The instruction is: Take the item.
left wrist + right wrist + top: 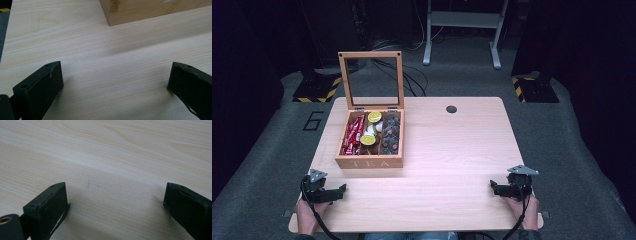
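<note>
Resting on table (452,150), left tool (343,189) and right tool (493,187) both spread apart; tea box (369,161) ahead of left tool

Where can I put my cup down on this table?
The wide bare patch right of the tea box, up to the table edge, is free. So is the front strip between the left gripper and right gripper. The box's corner is crowded.

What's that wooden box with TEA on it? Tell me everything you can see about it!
The light wooden tea box sits flat on the left part of the pale wooden table, apart from both tongs. Its framed see-through lid stands open, hinged at the back. Inside are three rows: red packets on the left, round pods with yellow-green or white tops in the middle, and dark round pods on the right.
</note>
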Action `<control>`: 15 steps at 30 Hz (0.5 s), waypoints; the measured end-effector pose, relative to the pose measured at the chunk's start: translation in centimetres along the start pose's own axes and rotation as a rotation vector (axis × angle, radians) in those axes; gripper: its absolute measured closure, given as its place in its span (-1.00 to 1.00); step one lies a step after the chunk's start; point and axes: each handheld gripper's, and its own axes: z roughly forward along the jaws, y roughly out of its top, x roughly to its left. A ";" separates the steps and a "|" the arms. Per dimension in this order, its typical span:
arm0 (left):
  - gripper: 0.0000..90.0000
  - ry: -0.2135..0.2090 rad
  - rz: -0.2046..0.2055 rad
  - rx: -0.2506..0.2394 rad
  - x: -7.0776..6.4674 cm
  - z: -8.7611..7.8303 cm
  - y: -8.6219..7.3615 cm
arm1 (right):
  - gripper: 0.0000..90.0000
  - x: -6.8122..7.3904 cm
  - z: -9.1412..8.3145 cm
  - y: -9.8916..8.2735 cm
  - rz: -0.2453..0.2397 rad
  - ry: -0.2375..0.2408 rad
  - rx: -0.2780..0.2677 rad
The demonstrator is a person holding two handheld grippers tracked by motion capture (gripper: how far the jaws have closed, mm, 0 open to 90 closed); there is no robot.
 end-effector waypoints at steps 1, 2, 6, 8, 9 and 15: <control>-1.00 0.000 0.000 0.000 0.0 0.0 0.0 | -0.90 0.0 0.0 0.0 0.000 0.000 0.000; -1.00 -0.006 0.003 0.021 0.0 -0.1 0.1 | -0.90 0.0 0.0 0.0 0.001 -0.001 0.001; -1.00 -0.016 0.020 0.023 -0.1 -0.1 0.4 | -0.91 0.0 0.0 -0.1 -0.004 -0.006 0.003; -1.00 -0.018 0.015 0.007 0.0 -0.5 0.7 | -0.92 0.1 0.0 0.0 0.004 -0.010 0.002; -1.00 -0.018 0.015 0.007 0.0 -0.5 0.7 | -0.92 0.1 0.0 0.0 0.004 -0.010 0.002; -1.00 -0.039 0.015 -0.032 -0.1 -1.5 1.9 | -0.98 0.0 0.1 0.0 -0.020 0.008 0.012</control>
